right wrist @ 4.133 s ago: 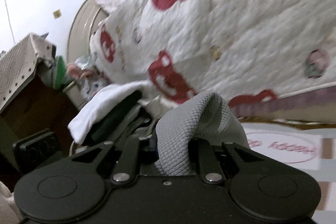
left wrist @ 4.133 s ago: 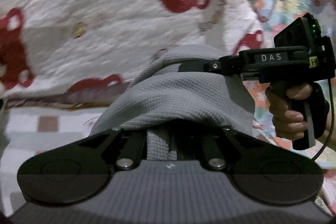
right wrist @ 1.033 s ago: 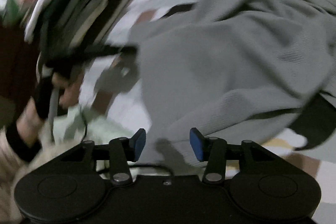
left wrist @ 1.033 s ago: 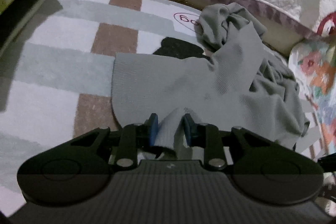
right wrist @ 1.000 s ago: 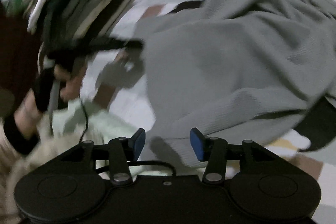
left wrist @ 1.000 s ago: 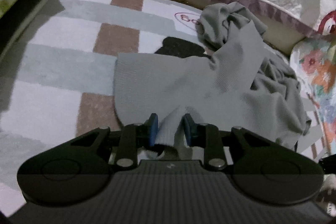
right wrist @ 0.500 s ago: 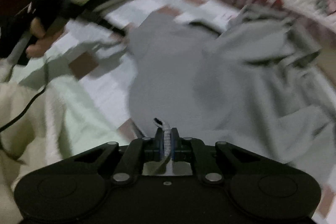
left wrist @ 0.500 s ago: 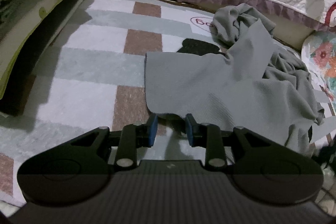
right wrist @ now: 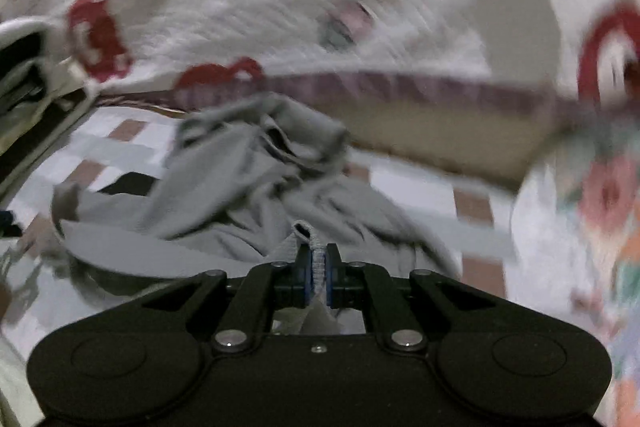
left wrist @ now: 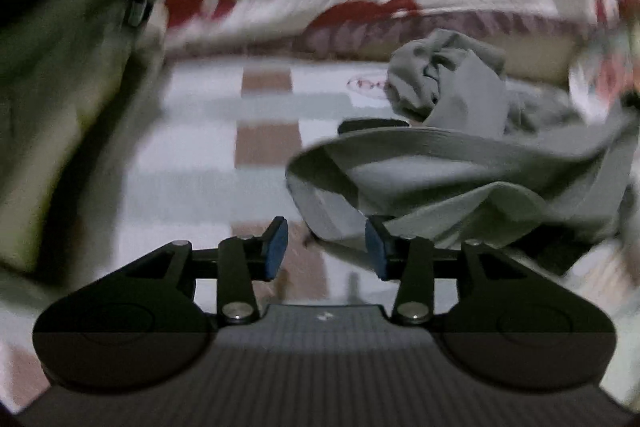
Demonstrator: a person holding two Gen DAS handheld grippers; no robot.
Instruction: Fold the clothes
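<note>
The left claw (left wrist: 322,247) is a matte black plastic body with two rounded lobes, each marked by a faint circular disc; a ribbed grey panel runs down its middle, bearing a small pale mark near the top edge; two angled black arms pivot on silver round-headed screws and end in blue pads (left wrist: 276,245); the right claw (right wrist: 319,269) has the same black twin-lobed shape, silver pivot screws, one small screw at centre, and blue pads (right wrist: 306,273) on black fingers.
</note>
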